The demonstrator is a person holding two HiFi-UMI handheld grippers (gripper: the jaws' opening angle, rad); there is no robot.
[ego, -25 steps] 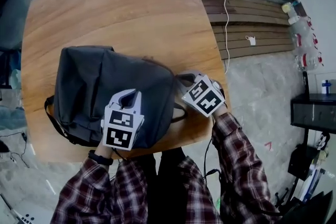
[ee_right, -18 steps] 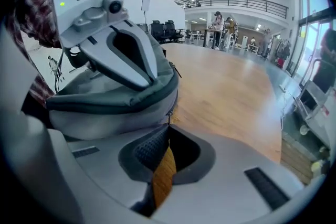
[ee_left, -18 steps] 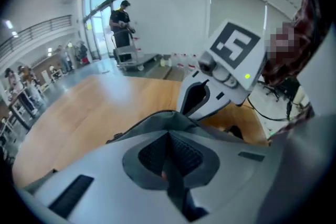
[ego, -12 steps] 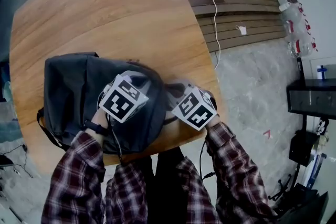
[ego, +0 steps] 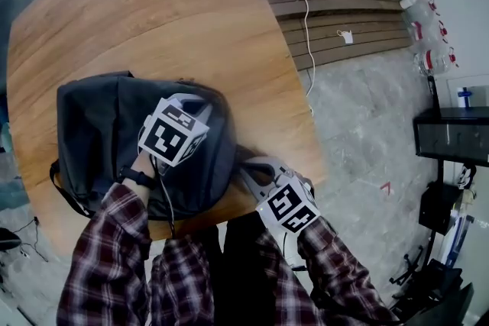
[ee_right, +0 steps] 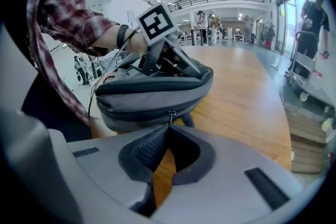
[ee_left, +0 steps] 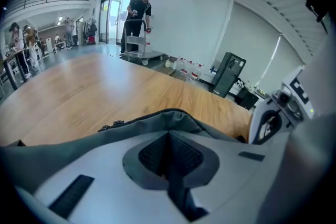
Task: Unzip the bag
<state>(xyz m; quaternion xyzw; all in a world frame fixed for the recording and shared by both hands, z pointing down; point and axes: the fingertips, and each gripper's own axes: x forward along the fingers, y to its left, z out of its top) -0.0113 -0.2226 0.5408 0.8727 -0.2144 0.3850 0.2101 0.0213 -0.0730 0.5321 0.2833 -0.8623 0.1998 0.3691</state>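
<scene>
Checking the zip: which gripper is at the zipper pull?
The right gripper: the metal zipper pull is pinched at its jaw tips. The left gripper holds the top of the bag.

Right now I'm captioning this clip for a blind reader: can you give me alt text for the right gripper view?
The right hand-held gripper has its jaws shut on the zipper pull of a grey bag lying on a wooden table. Behind it, the left hand-held gripper sits on the bag's top, held by a person in a plaid sleeve.
</scene>
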